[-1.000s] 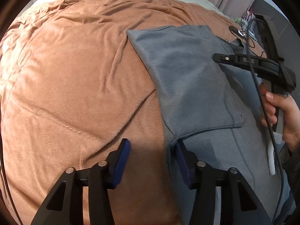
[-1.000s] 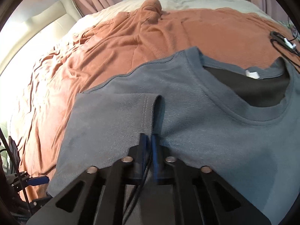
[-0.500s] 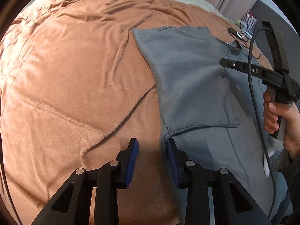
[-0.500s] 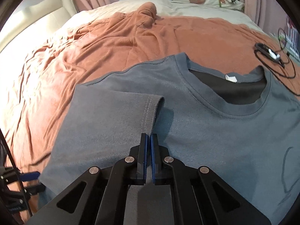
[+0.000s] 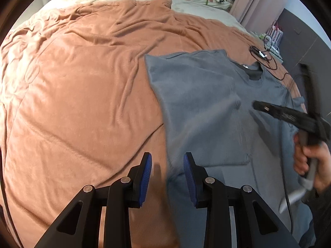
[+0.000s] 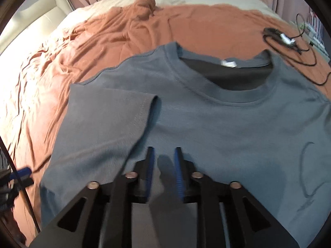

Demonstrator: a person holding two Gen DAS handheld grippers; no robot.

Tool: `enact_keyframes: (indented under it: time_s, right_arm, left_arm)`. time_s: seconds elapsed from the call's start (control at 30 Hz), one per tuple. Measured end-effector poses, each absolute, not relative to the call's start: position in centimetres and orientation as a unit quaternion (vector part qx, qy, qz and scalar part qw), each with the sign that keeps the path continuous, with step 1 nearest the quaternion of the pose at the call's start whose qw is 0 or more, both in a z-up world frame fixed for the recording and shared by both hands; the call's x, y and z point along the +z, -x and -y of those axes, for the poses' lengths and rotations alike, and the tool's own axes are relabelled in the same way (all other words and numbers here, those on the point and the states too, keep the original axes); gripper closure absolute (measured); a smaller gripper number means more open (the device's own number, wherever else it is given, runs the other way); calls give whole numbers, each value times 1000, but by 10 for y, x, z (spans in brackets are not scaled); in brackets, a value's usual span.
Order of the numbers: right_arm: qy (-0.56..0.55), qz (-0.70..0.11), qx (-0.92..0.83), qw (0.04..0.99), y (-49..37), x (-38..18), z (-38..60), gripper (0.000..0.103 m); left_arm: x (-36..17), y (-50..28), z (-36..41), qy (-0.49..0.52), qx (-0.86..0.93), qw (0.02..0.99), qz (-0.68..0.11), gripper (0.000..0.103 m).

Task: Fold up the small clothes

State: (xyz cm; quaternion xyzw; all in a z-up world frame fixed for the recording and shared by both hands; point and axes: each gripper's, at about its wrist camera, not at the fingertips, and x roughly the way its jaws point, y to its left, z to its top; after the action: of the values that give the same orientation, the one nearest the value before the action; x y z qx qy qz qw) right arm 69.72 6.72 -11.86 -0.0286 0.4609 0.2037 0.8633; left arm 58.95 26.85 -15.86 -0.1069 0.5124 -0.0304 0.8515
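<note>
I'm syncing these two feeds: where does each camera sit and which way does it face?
Left wrist: on the left gripper, looking down the bed over the blanket and T-shirt's side; right gripper and hand show.
Right wrist: on the right gripper, jaws just opened and empty, facing the collar.
Shared: T-shirt, blanket, cable.

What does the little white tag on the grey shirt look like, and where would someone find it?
Start at the orange-brown blanket covering the bed; the grey T-shirt lies flat on it. Go to the shirt's round neck opening at the far end. The white tag sits inside the back of the collar, the only bright patch against the dark inner fabric.
</note>
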Motion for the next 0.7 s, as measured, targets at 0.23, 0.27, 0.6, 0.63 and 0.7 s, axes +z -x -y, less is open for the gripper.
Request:
enact_keyframes:
  time_s: [0.23,0.27,0.6,0.63,0.7]
  right_arm:
    - [26,-443,224,868,-660,-104,-6,54]
    - [30,-440,226,868,-654,-103,3,54]
    - [42,-415,220,882,-581,-88,101,54]
    - [43,-411,215,885,-575,-87,110,54]
    - [39,-406,209,889,-564,-84,127,54]
  left_arm:
    - [-168,-607,-235,82,-38,851,-517,69]
    - [-170,-611,-228,74,-38,850,-520,69]
    - [-172,-617,-179,53,-76,841,-533,69]
    - [-172,-618,-175,52,-79,839,-535,69]
    - [-174,-619,-165,47,-85,836,-540,67]
